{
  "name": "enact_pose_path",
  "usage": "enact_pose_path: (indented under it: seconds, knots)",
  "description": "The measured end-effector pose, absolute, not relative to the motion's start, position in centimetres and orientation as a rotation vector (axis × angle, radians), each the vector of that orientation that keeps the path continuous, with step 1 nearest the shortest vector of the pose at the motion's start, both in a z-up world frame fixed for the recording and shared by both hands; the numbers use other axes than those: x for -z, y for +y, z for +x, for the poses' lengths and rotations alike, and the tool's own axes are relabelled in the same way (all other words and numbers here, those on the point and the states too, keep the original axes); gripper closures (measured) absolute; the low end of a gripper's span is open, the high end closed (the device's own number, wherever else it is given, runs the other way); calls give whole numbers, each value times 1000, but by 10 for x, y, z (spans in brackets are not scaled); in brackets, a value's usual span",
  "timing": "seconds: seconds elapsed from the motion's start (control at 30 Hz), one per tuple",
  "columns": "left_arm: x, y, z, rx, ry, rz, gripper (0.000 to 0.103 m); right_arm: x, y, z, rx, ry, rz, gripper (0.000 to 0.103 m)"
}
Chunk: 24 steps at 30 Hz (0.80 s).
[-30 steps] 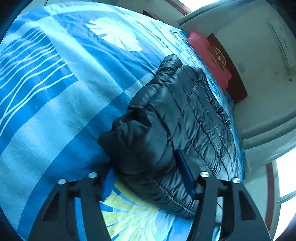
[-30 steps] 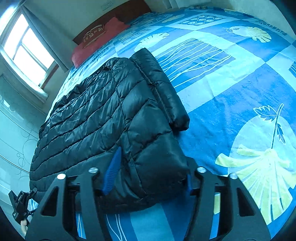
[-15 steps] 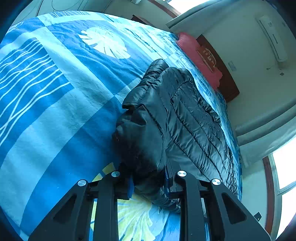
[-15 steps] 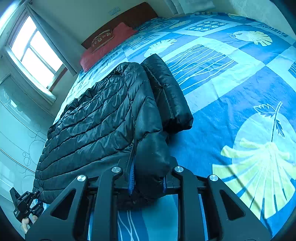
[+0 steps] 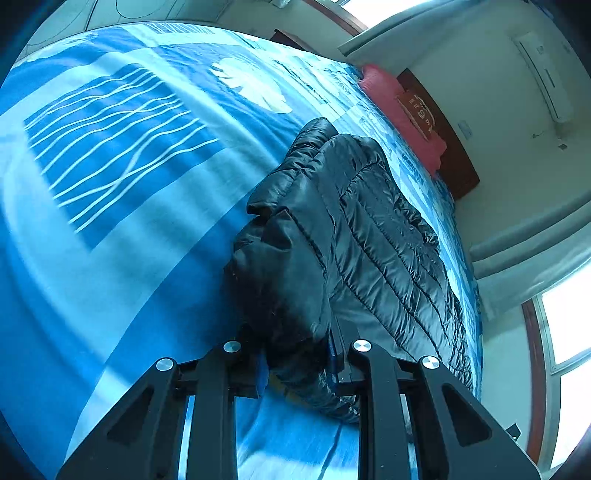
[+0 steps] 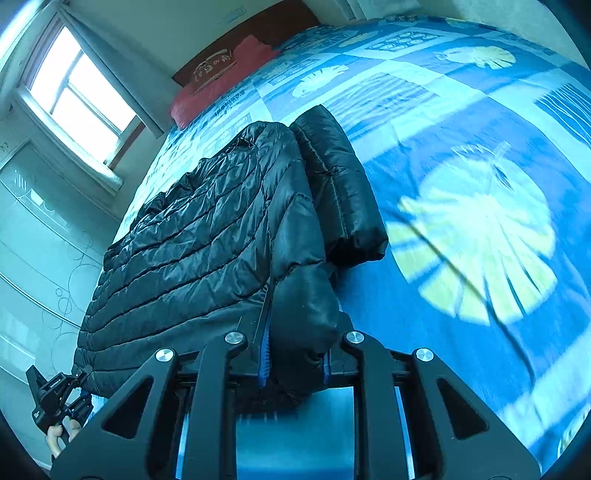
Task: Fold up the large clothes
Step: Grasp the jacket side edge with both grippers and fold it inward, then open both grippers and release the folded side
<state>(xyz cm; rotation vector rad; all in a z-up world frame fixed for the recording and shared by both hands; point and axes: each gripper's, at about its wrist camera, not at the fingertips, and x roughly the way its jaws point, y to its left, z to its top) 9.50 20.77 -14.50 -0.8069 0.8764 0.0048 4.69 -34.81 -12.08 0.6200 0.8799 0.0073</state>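
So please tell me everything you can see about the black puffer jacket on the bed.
The black puffer jacket looks like shiny, quilted nylon with stitched horizontal channels. It lies flat on the blue patterned bedspread, its length running toward the red pillow. One sleeve lies alongside its edge. The left gripper and the right gripper each have their jaws shut on a bunched corner of its near end.

Glossy, quilted black jacket (image 5: 369,236), slick puffy cloth with stitched seams; matt printed blue bedspread (image 5: 122,206), soft woven cloth; matt black plastic left gripper (image 5: 297,363) with shiny metal bolts; dark polished wood headboard (image 6: 255,33).
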Motion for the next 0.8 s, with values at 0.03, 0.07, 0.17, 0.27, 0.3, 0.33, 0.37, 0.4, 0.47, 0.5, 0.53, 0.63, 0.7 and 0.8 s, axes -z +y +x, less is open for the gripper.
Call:
enact_pose_path:
  seconds: [0.03,0.07,0.17,0.27,0.3,0.33,0.37,0.4,0.47,0.5,0.53,0.63,0.7,0.8]
  knots:
    - [144,208,89,-6,879,-803,79,120,-348,40,-7,884,620,84]
    - [143,208,83,-6,883,-802,79,119,-348,34,-8,889,618,84]
    - [141,210,71,-5,895,-802,79,116,-348,16,-11,901,609,84]
    - [140,210,60,0,907,-798,79,116,-350,-1,-8,913,613,84]
    - [140,209,59,5,913,-788,79,117,-350,-4,-7,914,615,83]
    - [142,210,57,14,921,-776,79,119,-350,-6,-5,914,616,82]
    - [144,210,56,23,923,-761,76,120,-350,-7,-1,915,616,81]
    - [145,211,56,23,925,-750,70,120,-351,-7,10,919,615,77]
    - [144,213,58,16,939,-742,66,118,-353,-10,26,924,620,70]
    - [143,213,53,16,939,-737,63,116,-353,-12,33,929,613,66]
    - [140,212,52,13,940,-717,61,114,-354,-15,40,930,604,61]
    - [129,213,47,11,942,-647,51,107,-358,-24,56,937,562,59]
    - [126,217,38,2,945,-620,44,101,-359,-37,75,949,535,57]
    - [122,225,29,-3,963,-598,38,96,-367,-54,122,965,515,56]
